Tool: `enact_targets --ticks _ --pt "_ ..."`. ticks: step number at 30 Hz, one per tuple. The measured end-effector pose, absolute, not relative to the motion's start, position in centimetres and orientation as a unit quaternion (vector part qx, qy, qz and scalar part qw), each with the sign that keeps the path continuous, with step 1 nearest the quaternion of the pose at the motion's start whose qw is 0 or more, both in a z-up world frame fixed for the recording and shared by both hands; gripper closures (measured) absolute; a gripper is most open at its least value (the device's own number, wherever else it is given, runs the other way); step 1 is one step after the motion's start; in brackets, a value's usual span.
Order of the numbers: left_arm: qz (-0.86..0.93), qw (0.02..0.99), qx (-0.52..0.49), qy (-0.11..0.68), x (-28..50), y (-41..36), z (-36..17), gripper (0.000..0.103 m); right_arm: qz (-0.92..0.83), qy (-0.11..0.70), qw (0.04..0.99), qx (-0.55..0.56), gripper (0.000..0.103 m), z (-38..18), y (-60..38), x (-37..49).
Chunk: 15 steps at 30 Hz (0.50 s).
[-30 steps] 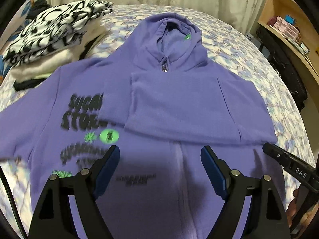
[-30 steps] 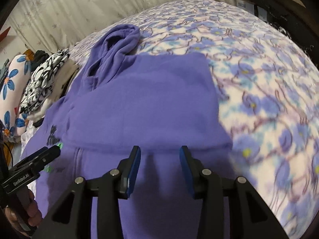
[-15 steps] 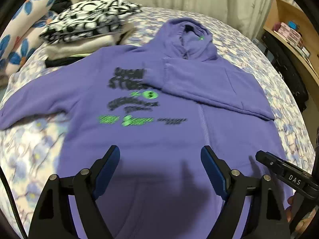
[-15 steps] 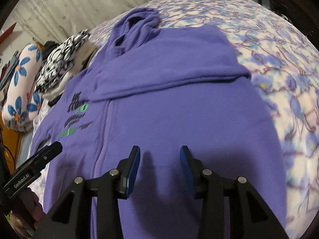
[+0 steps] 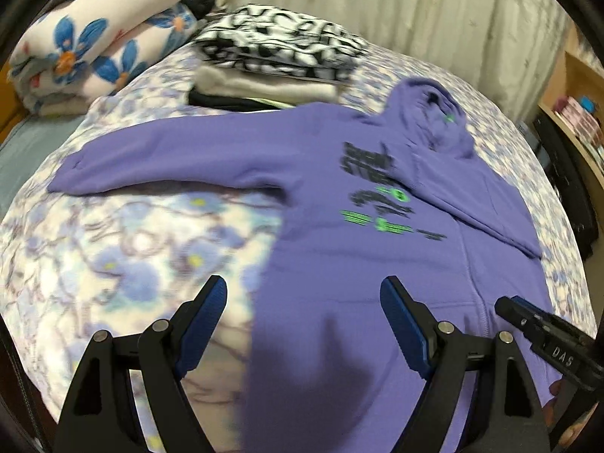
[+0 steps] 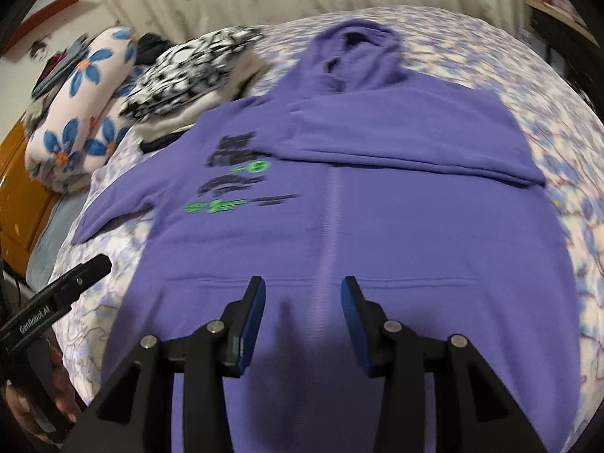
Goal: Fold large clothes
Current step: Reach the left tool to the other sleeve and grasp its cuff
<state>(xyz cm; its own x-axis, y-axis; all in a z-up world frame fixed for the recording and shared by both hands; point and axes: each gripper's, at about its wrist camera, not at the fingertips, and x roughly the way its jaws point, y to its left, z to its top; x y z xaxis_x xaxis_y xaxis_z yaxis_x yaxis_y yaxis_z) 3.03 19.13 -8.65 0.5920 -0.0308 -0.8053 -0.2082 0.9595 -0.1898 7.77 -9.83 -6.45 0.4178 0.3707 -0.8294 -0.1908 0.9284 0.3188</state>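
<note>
Purple hoodie flat on floral bedspread, one sleeve folded across chest. Left gripper and right gripper above hem, fingers apart, empty.

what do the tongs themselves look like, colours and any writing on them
Both tongs are black, angular frames with silver rivets and blue pads on the inner faces of the fingers. Seen from the other camera, the left tongs carry white "GenRobot.AI" lettering, and the right tongs a white "DAS" marking. A thin black cable runs beside the left one. No sleeves show.
</note>
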Motion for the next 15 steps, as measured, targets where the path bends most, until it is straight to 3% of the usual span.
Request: enact_targets --ticks 15 --pt "0.098 0.865 -0.248 0.426 3.6 34.2 -11.6 0.021 0.230 0.490 0.840 0.034 0.061 -5.3 3.4 10.0"
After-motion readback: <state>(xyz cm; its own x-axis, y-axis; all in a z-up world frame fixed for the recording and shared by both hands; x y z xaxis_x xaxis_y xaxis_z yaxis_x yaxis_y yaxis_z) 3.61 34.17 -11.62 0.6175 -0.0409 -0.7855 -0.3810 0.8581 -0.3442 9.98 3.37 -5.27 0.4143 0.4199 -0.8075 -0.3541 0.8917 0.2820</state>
